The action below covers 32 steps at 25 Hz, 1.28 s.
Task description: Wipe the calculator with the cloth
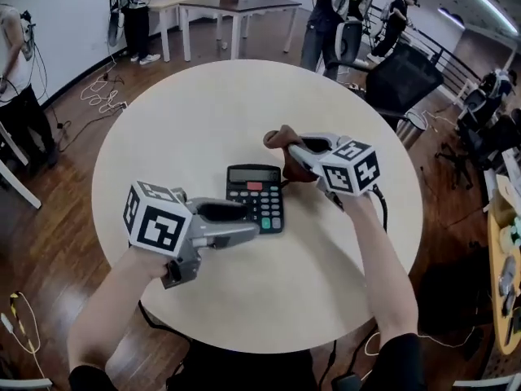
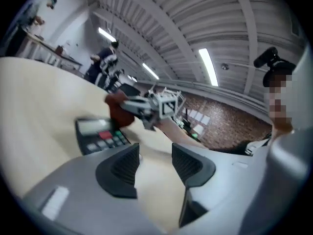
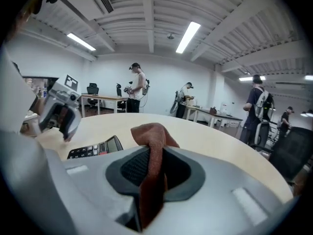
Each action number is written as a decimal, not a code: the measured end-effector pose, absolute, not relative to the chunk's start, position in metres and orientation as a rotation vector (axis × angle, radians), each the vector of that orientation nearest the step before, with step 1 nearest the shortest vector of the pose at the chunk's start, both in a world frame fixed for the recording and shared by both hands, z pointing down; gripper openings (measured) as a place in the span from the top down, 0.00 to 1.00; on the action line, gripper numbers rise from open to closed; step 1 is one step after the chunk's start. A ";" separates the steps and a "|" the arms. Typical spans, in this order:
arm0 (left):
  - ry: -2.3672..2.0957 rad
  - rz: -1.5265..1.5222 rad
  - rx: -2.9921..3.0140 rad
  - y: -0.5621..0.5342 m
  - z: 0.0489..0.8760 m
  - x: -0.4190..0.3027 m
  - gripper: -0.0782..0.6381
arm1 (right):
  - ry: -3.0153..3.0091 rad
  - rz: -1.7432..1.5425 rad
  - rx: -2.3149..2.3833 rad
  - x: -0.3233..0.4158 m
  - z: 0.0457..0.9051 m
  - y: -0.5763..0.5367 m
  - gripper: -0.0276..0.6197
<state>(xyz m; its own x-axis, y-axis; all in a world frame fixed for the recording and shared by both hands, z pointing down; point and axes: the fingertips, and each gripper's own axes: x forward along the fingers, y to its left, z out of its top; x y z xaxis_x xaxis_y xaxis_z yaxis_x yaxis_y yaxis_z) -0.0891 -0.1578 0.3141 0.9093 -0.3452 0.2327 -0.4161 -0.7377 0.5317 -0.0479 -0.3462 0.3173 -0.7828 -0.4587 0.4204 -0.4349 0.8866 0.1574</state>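
Note:
A black calculator (image 1: 254, 195) lies flat near the middle of the round beige table (image 1: 179, 129); it also shows in the left gripper view (image 2: 98, 136) and the right gripper view (image 3: 95, 148). My right gripper (image 1: 295, 151) hovers just right of the calculator's top edge and is shut on a brown cloth (image 1: 282, 140). The cloth (image 3: 151, 138) is pinched between its pads and bunches up above them. My left gripper (image 1: 248, 220) sits at the calculator's lower left corner. Its jaws stand apart with only bare table between the pads (image 2: 124, 168).
Several people stand around the room's far side. Desks (image 1: 236, 6) stand at the back, and a black chair (image 1: 403, 80) sits beyond the table's right edge. Cables (image 1: 102, 96) lie on the wooden floor at left. A shelf with items (image 1: 505, 243) is at far right.

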 end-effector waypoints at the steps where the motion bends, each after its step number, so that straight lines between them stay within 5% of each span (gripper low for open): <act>1: -0.475 0.265 2.457 -0.141 0.329 -0.073 0.60 | -2.600 -0.077 0.603 -0.060 0.320 -0.348 0.85; 8: -0.484 0.921 2.546 -0.132 0.379 -0.052 0.66 | -2.601 0.048 0.334 -0.099 0.343 -0.329 0.85; 18: -0.885 0.526 2.398 -0.233 0.365 -0.144 0.67 | -2.663 0.460 0.441 -0.045 0.346 -0.262 0.85; 24: -1.082 0.592 2.495 -0.233 0.337 -0.165 0.70 | -2.742 0.346 0.552 -0.028 0.321 -0.257 0.85; 27: -1.142 0.915 2.754 -0.184 0.336 -0.110 0.81 | -2.771 0.213 0.614 -0.033 0.312 -0.281 0.85; 32: -1.389 1.573 2.874 -0.170 0.363 -0.060 0.71 | -2.690 0.042 0.497 -0.074 0.328 -0.283 0.85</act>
